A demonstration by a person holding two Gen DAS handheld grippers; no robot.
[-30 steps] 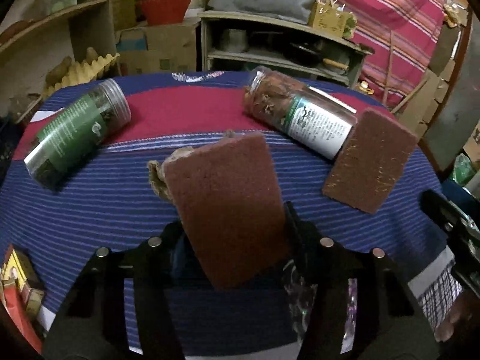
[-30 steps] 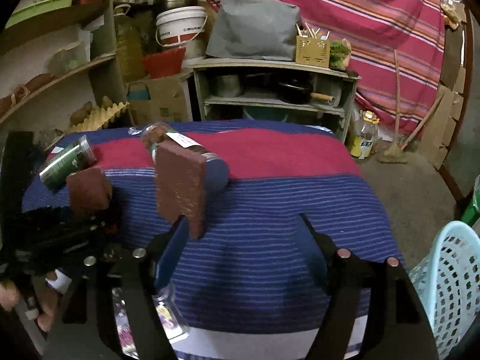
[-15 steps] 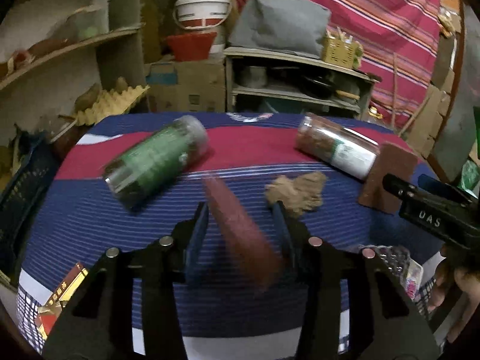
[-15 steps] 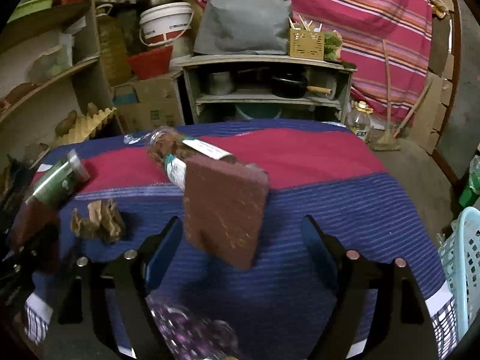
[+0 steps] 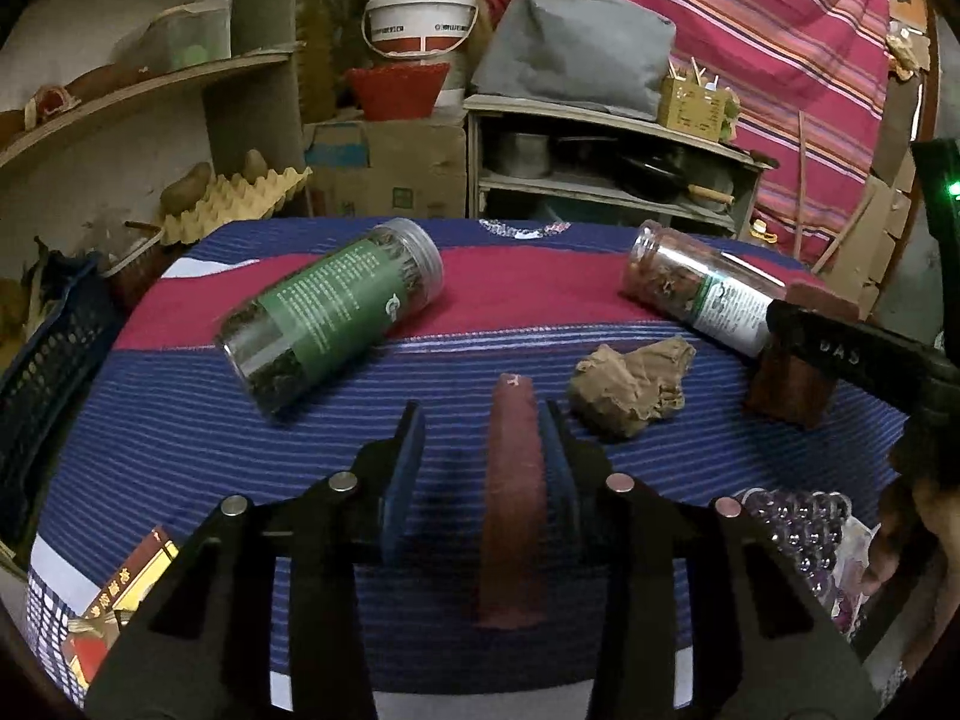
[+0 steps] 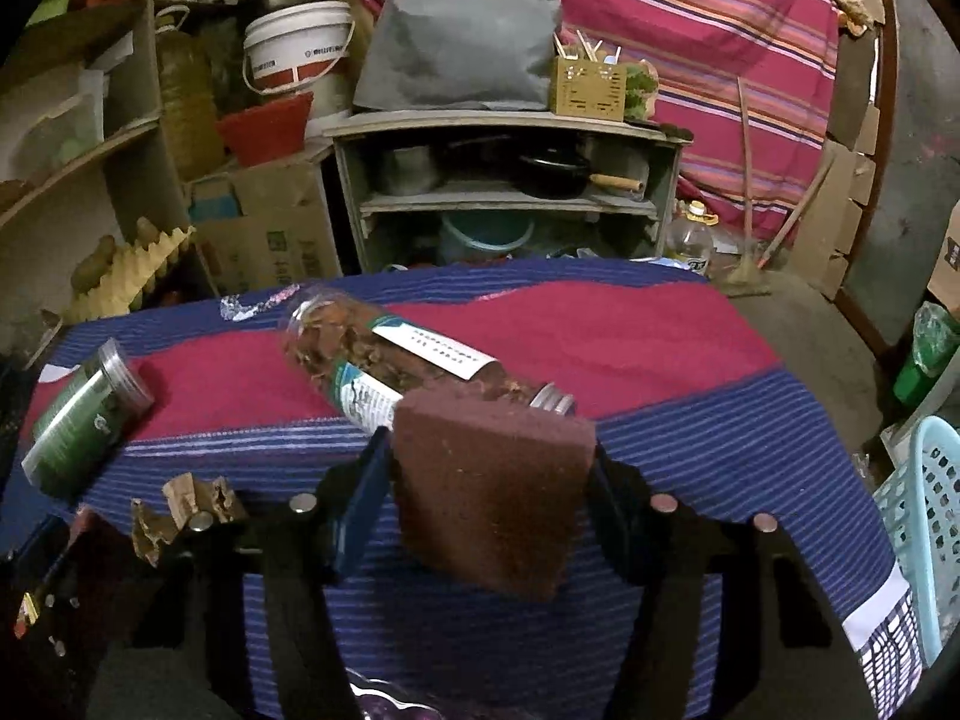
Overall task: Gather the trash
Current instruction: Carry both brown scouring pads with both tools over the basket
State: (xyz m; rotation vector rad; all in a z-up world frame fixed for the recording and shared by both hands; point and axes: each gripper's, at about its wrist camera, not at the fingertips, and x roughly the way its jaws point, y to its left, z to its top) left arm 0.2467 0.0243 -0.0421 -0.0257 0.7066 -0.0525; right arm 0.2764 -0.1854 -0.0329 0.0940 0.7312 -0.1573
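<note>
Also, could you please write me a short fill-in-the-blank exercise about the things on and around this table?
The green-label jar lies on its ___. The crumpled paper on the striped cloth is ___ in colour. The plastic basket at the right edge of the right wrist view is light ___.
Missing words: side; brown; blue.
</note>
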